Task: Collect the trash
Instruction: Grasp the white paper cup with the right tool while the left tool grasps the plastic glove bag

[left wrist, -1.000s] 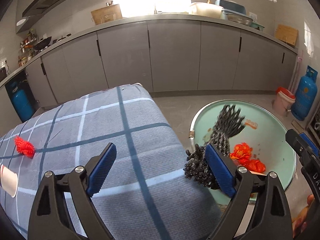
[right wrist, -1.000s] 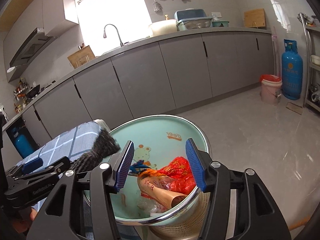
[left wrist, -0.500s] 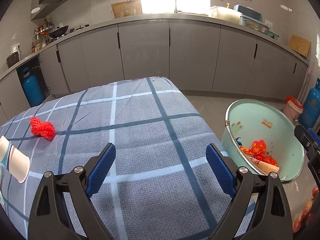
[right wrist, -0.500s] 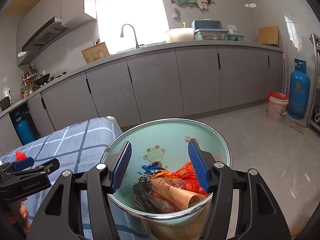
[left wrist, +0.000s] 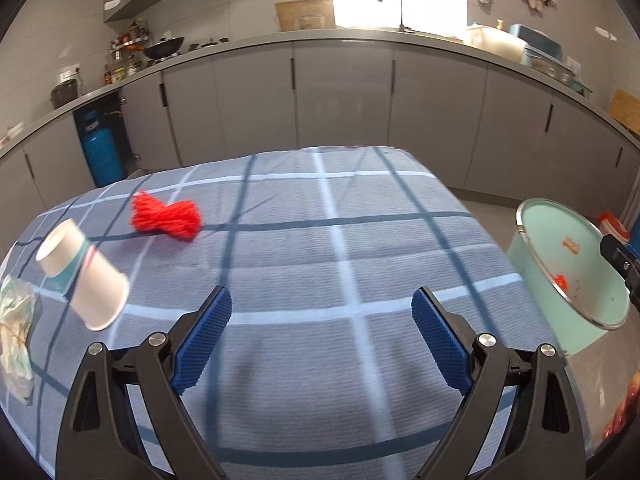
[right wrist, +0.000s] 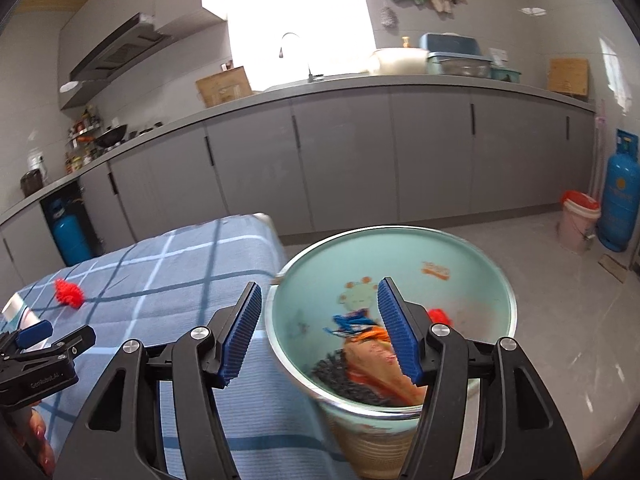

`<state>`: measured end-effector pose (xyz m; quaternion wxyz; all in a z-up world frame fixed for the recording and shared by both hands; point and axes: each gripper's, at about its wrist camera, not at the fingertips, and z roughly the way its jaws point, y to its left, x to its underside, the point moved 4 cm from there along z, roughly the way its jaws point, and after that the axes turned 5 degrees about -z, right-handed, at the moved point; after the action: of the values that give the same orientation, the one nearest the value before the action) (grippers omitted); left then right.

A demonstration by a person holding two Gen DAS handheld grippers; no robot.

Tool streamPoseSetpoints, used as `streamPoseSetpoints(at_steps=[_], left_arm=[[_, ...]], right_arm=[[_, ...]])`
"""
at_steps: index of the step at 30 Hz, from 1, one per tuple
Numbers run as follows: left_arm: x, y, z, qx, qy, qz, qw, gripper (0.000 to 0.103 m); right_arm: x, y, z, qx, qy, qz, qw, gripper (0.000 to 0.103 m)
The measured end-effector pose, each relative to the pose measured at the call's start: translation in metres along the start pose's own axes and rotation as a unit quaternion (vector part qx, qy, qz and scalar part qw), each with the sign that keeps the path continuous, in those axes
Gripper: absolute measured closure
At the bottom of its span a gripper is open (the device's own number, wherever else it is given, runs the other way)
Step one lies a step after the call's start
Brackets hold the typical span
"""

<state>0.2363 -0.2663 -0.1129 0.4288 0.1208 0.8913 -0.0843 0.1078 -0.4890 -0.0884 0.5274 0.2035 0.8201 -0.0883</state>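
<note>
Left wrist view: looks out over a table (left wrist: 320, 280) covered in a blue checked cloth.
Left gripper (left wrist: 322, 330): nearest in this view, its blue-padded fingers (left wrist: 204, 336) spread wide with nothing between them, hanging above bare cloth.
Crumpled wrapper (left wrist: 16, 336): pale paper at the left edge of the cloth, just beside the cup.
Paper cup (left wrist: 82, 274): white with a teal band, lying tipped on its side on the left of the cloth, its mouth facing the camera.
Red yarn tuft (left wrist: 166, 216): lies on the cloth further back than the cup, apart from it.
Trash bin (left wrist: 560, 280): mint-green inside with a metal rim, off the right edge of the table, tilted toward the camera.
Right wrist view: looks into the same bin (right wrist: 392, 280) from close above.
Right gripper (right wrist: 318, 330): its fingers (right wrist: 396, 330) are parted and straddle the near rim, one outside it over the cloth, one over the contents; neither pad presses on anything.
Bin contents: a black mesh scrap (right wrist: 344, 380), a brown paper tube (right wrist: 376, 364), blue and red scraps, blurred.
Person's hand (right wrist: 36, 436): at the lower left of this view, holding the left gripper.
Far background: grey kitchen cabinets (right wrist: 340, 160), a blue gas cylinder (right wrist: 620, 200), and a pink bucket (right wrist: 578, 224) on the floor.
</note>
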Motion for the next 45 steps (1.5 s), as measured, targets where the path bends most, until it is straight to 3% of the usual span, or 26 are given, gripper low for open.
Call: streamPoseSetpoints(at_steps=[13, 27, 38, 45], left_arm=[[0.009, 0.124, -0.024, -0.082, -0.010, -0.062, 0.9947, 0.013], [0.023, 0.250, -0.060, -0.172, -0.017, -0.131, 0.9761, 0.012], [0.031, 0.311, -0.056, -0.208, -0.007, -0.154, 0.9660, 0.012], [0.021, 0.336, -0.042, -0.206, -0.017, -0.172, 0.9632, 0.012]], right_arm=[[0.001, 0.131, 0.003, -0.111, 0.018, -0.080, 0.990, 0.040], [0.019, 0.264, -0.008, -0.192, 0.026, -0.164, 0.967, 0.039], [0.033, 0.343, -0.012, -0.245, 0.042, -0.192, 0.949, 0.032], [0.038, 0.388, -0.003, -0.262, 0.045, -0.222, 0.938, 0.025]])
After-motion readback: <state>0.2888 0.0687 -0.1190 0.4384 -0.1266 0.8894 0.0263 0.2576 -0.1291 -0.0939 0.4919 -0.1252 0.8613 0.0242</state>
